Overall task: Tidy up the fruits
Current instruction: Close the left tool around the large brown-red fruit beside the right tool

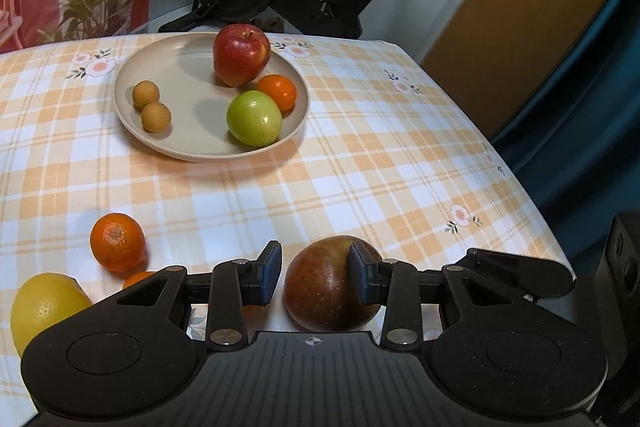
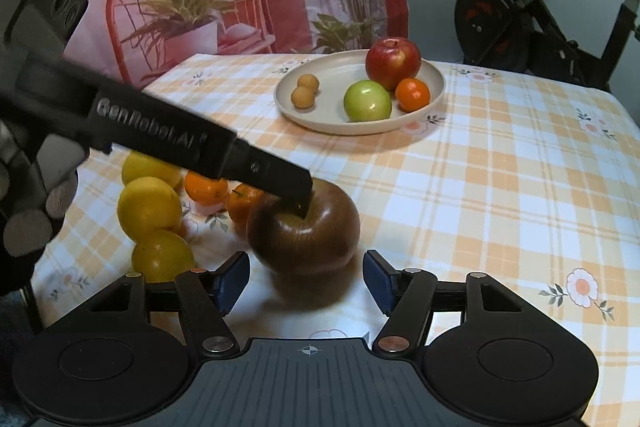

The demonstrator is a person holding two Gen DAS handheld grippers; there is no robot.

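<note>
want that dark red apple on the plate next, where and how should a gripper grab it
Grip the dark red apple across its widest middle, coming from the near side and angled down. It sits upright, stem dimple up, so the round flanks give the pads even contact. The left gripper now has one finger over its top; the right gripper stands open just short of it, well lined up. The plate lies beyond.

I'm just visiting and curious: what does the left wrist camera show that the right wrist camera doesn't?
Only the left view shows a dark blue curtain and a wooden door. Only the right view shows the left tool from outside, touching the dark apple's top, three yellow citrus fruits together, and the open right tool. Both share the plate holding a red apple, a green apple, a mandarin and two small brown fruits.
</note>
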